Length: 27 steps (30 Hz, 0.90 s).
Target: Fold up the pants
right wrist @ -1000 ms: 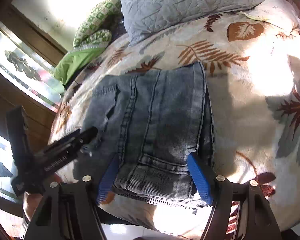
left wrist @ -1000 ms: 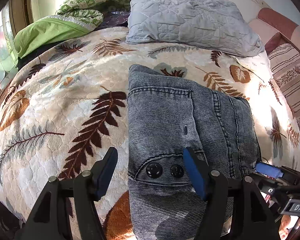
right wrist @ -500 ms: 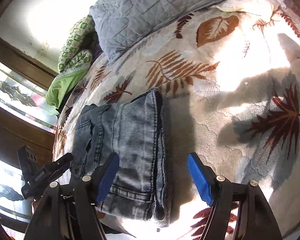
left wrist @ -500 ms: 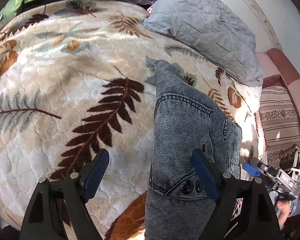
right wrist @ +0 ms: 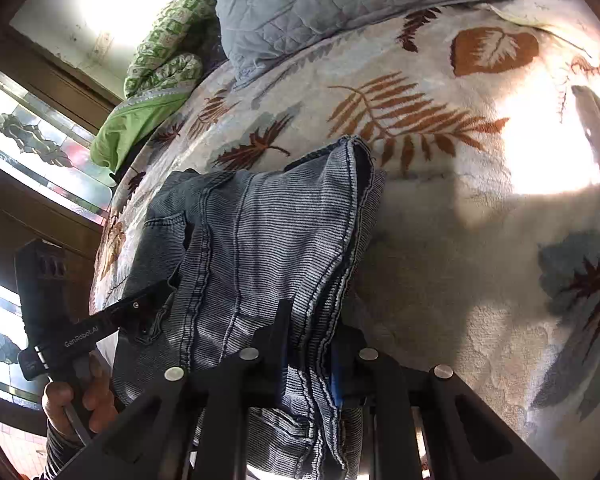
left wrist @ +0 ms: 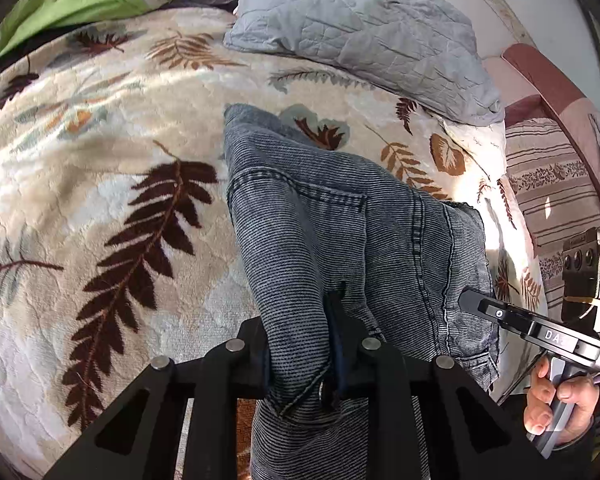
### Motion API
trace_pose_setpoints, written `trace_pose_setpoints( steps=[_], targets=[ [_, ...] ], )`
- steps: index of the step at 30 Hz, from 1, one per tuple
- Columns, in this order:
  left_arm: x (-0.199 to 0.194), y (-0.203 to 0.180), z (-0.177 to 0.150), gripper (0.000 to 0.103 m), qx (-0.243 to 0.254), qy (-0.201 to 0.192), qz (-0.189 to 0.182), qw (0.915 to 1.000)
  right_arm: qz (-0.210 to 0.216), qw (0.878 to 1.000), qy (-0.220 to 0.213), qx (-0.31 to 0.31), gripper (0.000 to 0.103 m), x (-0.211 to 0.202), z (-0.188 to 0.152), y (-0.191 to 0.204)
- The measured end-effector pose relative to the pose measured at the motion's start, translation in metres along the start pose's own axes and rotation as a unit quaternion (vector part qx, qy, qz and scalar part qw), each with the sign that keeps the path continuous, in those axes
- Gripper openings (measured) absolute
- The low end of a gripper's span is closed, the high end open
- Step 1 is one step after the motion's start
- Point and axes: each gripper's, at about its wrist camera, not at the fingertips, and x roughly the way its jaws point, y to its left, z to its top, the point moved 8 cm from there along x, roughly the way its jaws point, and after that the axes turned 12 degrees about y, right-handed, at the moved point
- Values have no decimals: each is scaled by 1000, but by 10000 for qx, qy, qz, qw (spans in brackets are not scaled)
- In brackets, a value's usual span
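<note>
The left gripper (left wrist: 300, 356) pointed steeply down at the bed, and its jaws were closing with a bunched fold of the pants (left wrist: 340, 232) pinched between them at the bottom centre of the left wrist view. The right gripper (right wrist: 310, 360) tilted down much the same, its jaws also closing on the stacked hem edges of the denim at the bottom centre of its own view.

Each tool showed in the other's camera. In the lower right of the left view, a hand (left wrist: 556, 396) wrapped its fingers round the right gripper's handle, the fingertips curled over the grip. In the lower left of the right view, the other hand (right wrist: 80, 396) clasped the left gripper's handle.

The right gripper's body carried white letters "DA", the rest cut off. The left gripper's body read "GenRobot.AI".

The folded grey-blue pants lay on the leaf-patterned blanket (left wrist: 100, 200), mid-frame in both views, their near edge lifted into the jaws. A grey quilted pillow (left wrist: 360, 28) sat along the top, and green bedding (left wrist: 72, 0) filled the upper left corner.

Both grippers' blue pads were mostly buried in cloth. Strong sunlight washed out the blanket at the right of the right wrist view.
</note>
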Motion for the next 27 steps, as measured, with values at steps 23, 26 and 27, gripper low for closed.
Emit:
trace_pose_setpoints(
  steps=[23, 26, 27],
  targets=[
    [-27, 24, 93, 23, 19, -706, 220, 9973, -439, 9930, -866, -670, 14, -35, 104, 57],
    [10, 36, 86, 31, -79, -212, 370, 9991, -506, 9956, -650, -456, 14, -10, 103, 36],
    [20, 42, 84, 36, -163, -100, 505, 9985, -517, 9967, -521, -337, 18, 0, 102, 27]
  ],
)
